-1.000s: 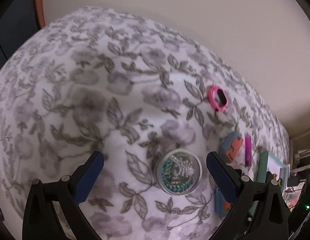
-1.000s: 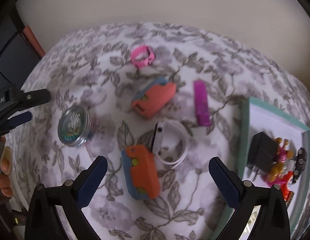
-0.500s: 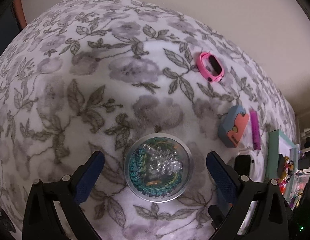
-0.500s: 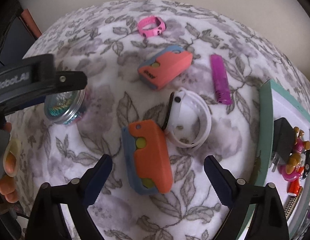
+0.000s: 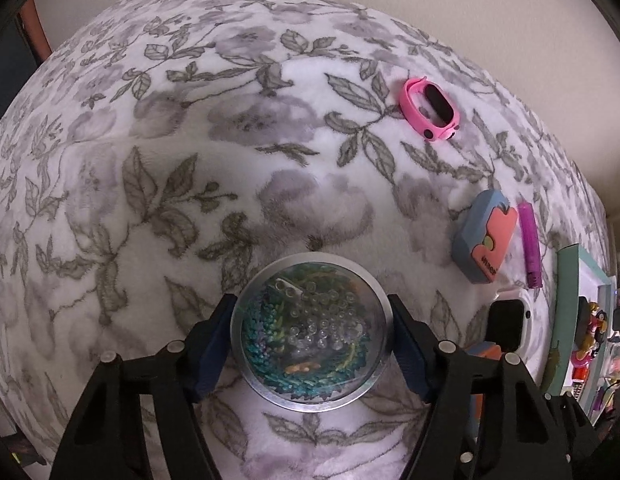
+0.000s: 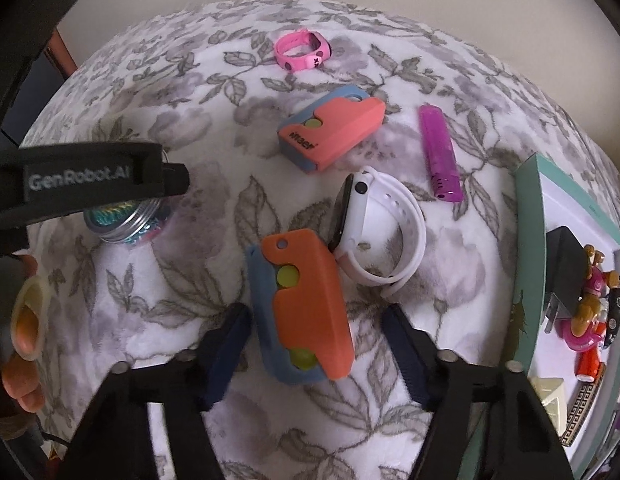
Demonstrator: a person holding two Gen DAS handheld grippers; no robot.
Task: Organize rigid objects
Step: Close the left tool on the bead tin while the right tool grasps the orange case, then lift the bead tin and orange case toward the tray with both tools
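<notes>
A round clear-lidded tin of beads lies on the floral blanket. My left gripper is shut on it, one pad on each side; it also shows in the right wrist view. My right gripper has its jaws partly closed around a near orange-and-blue case, with small gaps at both pads. A second orange-and-blue case, a white smartwatch, a purple lighter and a pink watch lie beyond.
A teal-rimmed tray at the right holds a black charger, toy figures and other small items. A beige wall rises behind the blanket. The left gripper's body crosses the right view's left side.
My left gripper moved down over the bead tin and closed on it. My right gripper came closer to the near orange case and narrowed its jaws around it.
</notes>
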